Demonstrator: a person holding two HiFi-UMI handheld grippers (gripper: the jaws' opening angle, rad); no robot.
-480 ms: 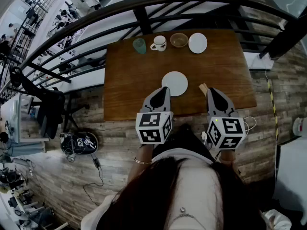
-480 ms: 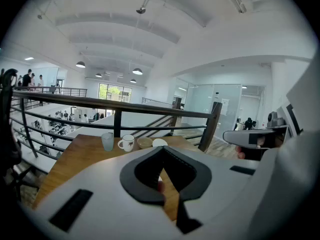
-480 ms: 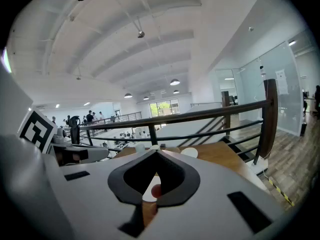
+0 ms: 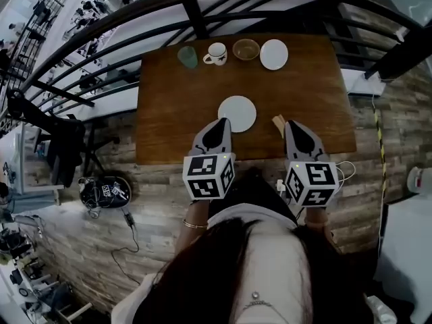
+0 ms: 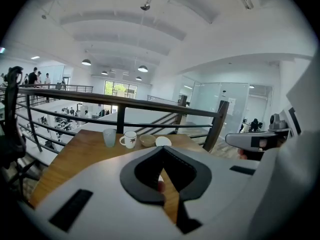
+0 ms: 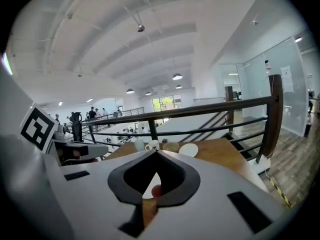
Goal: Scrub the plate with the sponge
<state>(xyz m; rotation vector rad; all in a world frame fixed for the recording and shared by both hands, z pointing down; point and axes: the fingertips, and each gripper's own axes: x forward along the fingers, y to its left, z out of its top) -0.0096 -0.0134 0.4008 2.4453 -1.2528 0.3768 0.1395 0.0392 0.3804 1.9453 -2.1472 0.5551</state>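
Jaws shut tip to tip on nothing: in the head view left gripper (image 4: 225, 122) and right gripper (image 4: 291, 123) hang over the near edge of the table (image 4: 169, 106), plate (image 4: 237, 113) just past the left tip, sponge (image 4: 277, 123) beside the right, bare wood around. Left gripper view: mug (image 5: 129, 139) by the far rail (image 5: 120, 104). Right gripper view: open wood ahead. Nothing has shifted since

Counter: brown wood (image 4: 169, 106), far edge at the railing.
Railing: black metal bars (image 4: 196, 20) along the counter's far and left edges.
Floor: grey-brown planks (image 4: 81, 248); a black bag (image 4: 104, 192) off the counter's near left corner.
Ceiling: white, ribbed (image 5: 150, 29), with lit round lamps (image 5: 142, 69).
Walls: glass panels (image 5: 240, 104); bright windows (image 5: 116, 89) far off.
Below: open hall (image 4: 88, 12) with people.
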